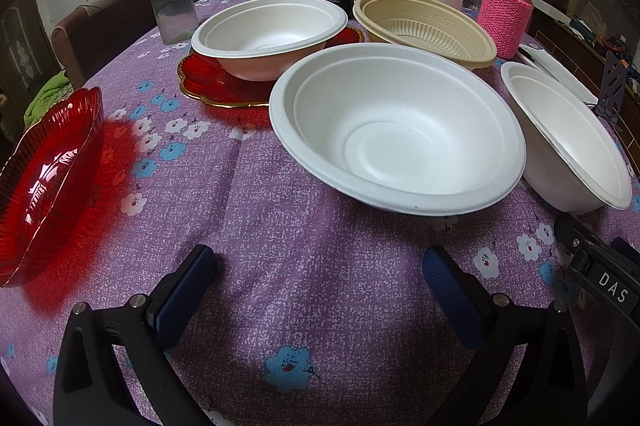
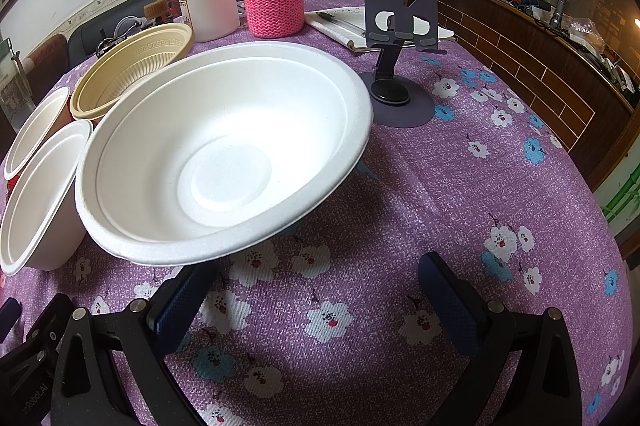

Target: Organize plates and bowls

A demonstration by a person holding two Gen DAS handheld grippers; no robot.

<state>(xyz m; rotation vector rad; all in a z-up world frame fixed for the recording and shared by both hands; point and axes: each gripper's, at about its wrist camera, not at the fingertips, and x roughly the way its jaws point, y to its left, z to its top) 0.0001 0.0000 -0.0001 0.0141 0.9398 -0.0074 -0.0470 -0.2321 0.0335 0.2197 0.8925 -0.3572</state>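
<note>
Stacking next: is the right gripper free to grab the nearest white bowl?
Probably yes: the right gripper is open, and the white bowl's rim lies just beyond its left finger, nothing between.

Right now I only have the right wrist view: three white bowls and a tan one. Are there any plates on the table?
Observer: Yes. The far white bowl sits on a red plate with a gold rim.
Operator: Anything else red over there?
Observer: A red glass bowl stands by itself at the far left, apart from the plate.
Operator: Is the left claw free?
Observer: The left claw is open and empty, over the tablecloth, just short of the nearest white bowl.
</note>
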